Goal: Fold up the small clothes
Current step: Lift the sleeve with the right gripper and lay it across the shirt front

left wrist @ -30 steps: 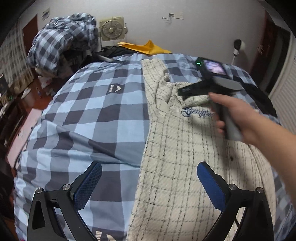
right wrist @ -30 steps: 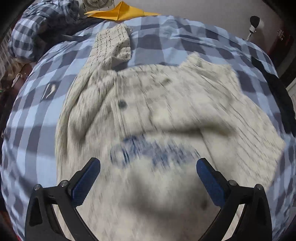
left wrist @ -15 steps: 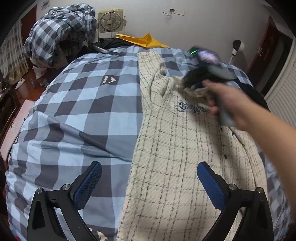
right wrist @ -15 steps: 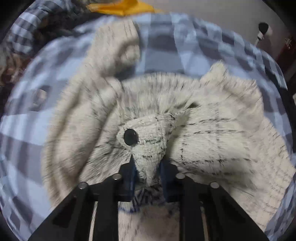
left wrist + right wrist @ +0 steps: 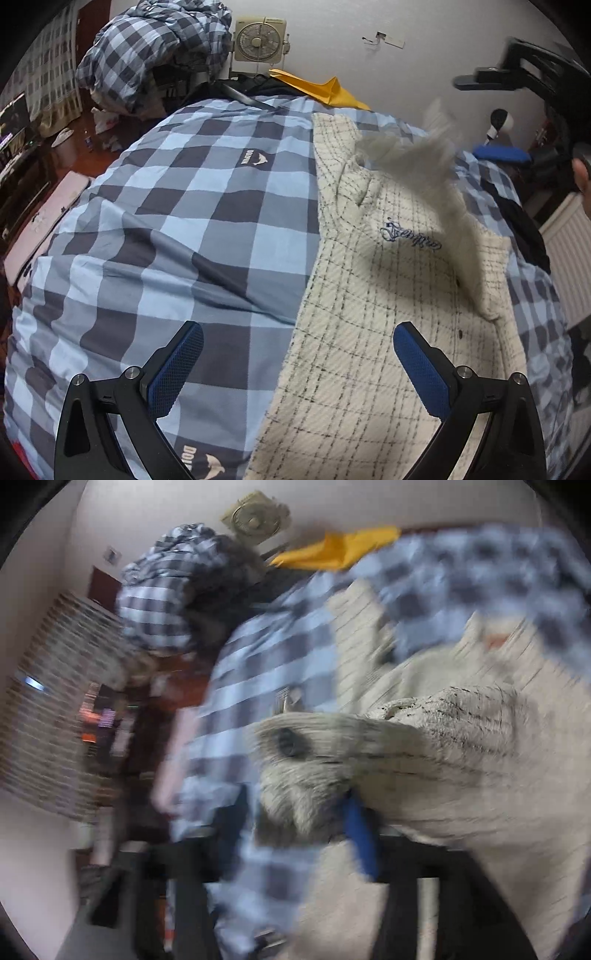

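Observation:
A cream checked jacket [image 5: 373,332] with blue embroidered lettering lies on the blue checked bedspread [image 5: 192,206]. My left gripper [image 5: 295,369] is open and empty, low over the jacket's near left edge. My right gripper [image 5: 295,830] is shut on a fold of the jacket's front edge [image 5: 295,760], near a dark button, and holds it lifted. In the left wrist view the right gripper [image 5: 517,110] is high at the upper right, with blurred cream cloth [image 5: 413,155] rising toward it. The right wrist view is blurred by motion.
A heap of checked bedding [image 5: 155,55] and a box fan [image 5: 258,37] stand at the bed's far end by the wall. A yellow cloth [image 5: 321,92] lies there too. Dark clothing [image 5: 524,225] lies at the bed's right edge.
My right gripper shut on the jacket's front edge near the button and has swung it up and to the right. The left gripper stayed open, moving back slightly.

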